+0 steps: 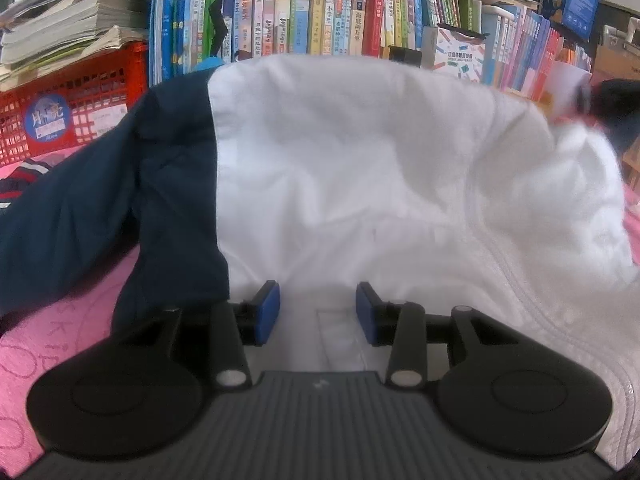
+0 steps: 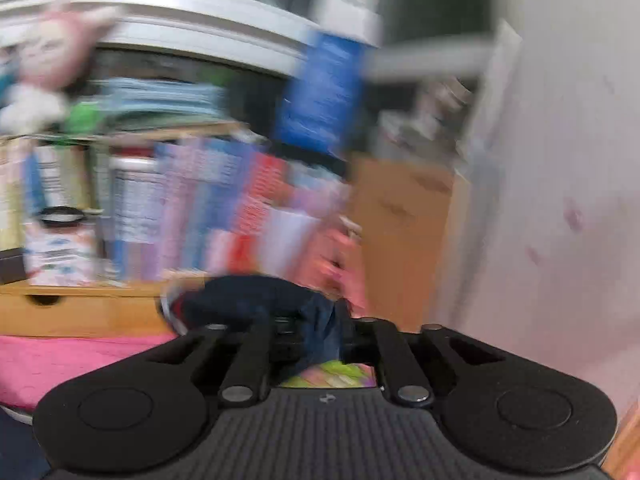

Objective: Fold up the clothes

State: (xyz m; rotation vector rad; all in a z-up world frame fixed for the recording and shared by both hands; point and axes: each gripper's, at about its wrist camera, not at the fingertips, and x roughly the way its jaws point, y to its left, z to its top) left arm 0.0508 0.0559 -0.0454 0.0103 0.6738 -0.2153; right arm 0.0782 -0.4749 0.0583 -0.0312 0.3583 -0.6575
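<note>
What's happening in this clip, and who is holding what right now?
A person is folding a white garment with navy sleeves on a pink cover, in front of crowded bookshelves. The left gripper rests low over the white cloth with its blue pads apart, pressing nothing. The right gripper is clamped on a bunch of dark navy fabric; its view is badly motion-blurred. The fold is not finished.

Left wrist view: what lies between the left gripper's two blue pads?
Only white fabric of the garment lies under the gap of the left gripper; its jaws stand apart and grip nothing. The navy sleeve lies off to the picture's left.
</note>
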